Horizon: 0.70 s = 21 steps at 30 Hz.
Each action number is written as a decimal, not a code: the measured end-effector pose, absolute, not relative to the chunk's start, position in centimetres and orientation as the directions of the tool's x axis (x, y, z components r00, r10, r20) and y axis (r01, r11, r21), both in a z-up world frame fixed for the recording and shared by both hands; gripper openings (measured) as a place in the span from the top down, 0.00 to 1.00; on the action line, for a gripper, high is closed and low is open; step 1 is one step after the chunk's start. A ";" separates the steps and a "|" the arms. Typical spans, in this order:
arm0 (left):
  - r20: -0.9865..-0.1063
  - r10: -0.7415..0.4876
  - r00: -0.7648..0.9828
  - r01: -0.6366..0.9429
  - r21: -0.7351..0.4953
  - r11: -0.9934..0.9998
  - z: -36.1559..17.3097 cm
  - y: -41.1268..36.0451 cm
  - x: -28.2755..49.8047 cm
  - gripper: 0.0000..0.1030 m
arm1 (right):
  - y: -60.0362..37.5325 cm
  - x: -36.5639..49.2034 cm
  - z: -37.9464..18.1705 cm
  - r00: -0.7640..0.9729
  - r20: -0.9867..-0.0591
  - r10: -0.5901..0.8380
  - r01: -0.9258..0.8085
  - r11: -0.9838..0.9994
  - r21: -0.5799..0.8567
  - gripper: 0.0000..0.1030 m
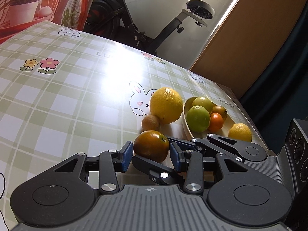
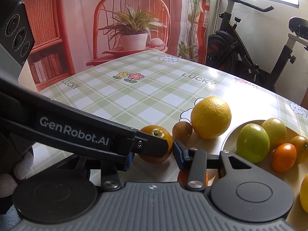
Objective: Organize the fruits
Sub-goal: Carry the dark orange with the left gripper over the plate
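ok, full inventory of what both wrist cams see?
large citrus: 1, yellow, on the table left of the bowl
small round fruit: 1, brown, beside the large citrus
mandarin: 1, orange-green, on the table between the left jaws
bowl: 1, cream, right part of the table
green fruits: 2, green, in the bowl
small orange fruit: 1, orange, in the bowl
second mandarin: 1, orange-green, in the bowl
lemon: 1, yellow, at the bowl's near end
tablecloth: 1, green plaid, covers the table
exercise bike: 1, black, behind the table
left gripper: 1, black, jaws open around the mandarin
right gripper: 1, black, jaws open
gloved hand: 1, grey-white, far left of the right view
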<state>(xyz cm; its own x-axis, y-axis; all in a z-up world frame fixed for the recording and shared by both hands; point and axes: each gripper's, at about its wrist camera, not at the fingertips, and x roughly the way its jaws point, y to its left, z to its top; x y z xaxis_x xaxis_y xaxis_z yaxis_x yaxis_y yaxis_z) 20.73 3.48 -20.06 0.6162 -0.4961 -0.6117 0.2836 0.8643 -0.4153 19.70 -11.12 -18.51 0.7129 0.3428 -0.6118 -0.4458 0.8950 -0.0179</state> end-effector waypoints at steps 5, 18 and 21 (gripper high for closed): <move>-0.616 -0.492 0.615 0.300 -0.394 0.869 -19.9 2.9 20.1 0.58 | -11.0 18.7 -18.5 0.728 -0.602 0.329 -0.438 0.898 -0.039 0.56; -0.603 -0.460 0.652 0.374 -0.272 0.887 -17.7 0.5 17.9 0.58 | -12.3 16.1 -17.2 0.789 -0.522 0.326 -0.403 0.914 -0.038 0.56; -0.597 -0.453 0.662 0.384 -0.248 0.889 -16.9 -0.1 17.8 0.58 | -12.8 15.7 -16.7 0.806 -0.495 0.326 -0.390 0.920 -0.029 0.56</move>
<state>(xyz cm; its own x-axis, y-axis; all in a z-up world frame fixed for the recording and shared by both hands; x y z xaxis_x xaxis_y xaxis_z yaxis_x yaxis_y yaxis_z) 17.81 -0.13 -16.91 0.6618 -0.4528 -0.5975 0.3840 0.8893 -0.2485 15.74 -12.76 -16.73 0.8057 0.3259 -0.4947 -0.3900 0.9204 -0.0288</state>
